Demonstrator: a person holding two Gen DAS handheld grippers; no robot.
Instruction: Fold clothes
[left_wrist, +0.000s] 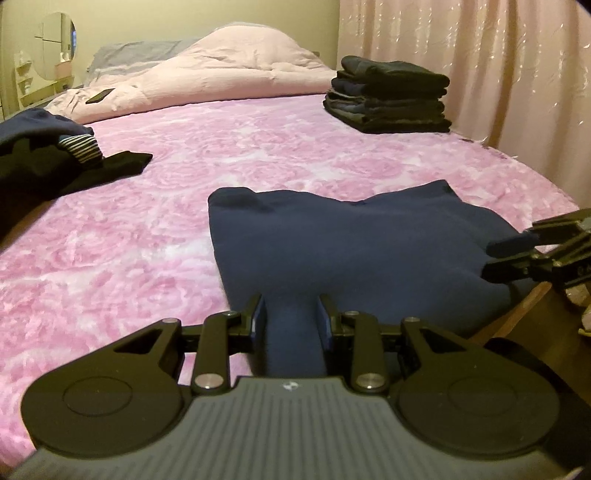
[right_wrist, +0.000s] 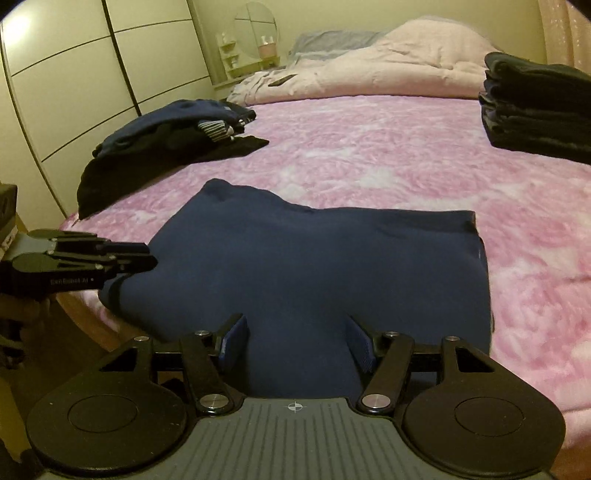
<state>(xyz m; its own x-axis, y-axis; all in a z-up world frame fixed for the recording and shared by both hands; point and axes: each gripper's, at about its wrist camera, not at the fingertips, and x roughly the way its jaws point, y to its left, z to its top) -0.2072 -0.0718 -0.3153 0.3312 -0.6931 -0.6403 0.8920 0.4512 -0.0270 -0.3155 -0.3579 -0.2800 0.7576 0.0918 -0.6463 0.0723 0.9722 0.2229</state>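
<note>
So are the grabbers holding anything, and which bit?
The left gripper pinches the near edge of the navy garment. The right gripper is open around that same edge, not squeezing.

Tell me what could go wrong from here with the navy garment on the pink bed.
1. The left hand-held gripper is shut on a bunched edge of the navy blue fabric garment, while the right hand-held gripper stands open around its fold; a pull from one side could skew the fold.
2. The garment's near edge lies at the rim of the pink floral bedspread, so a loose end may slide off.
</note>
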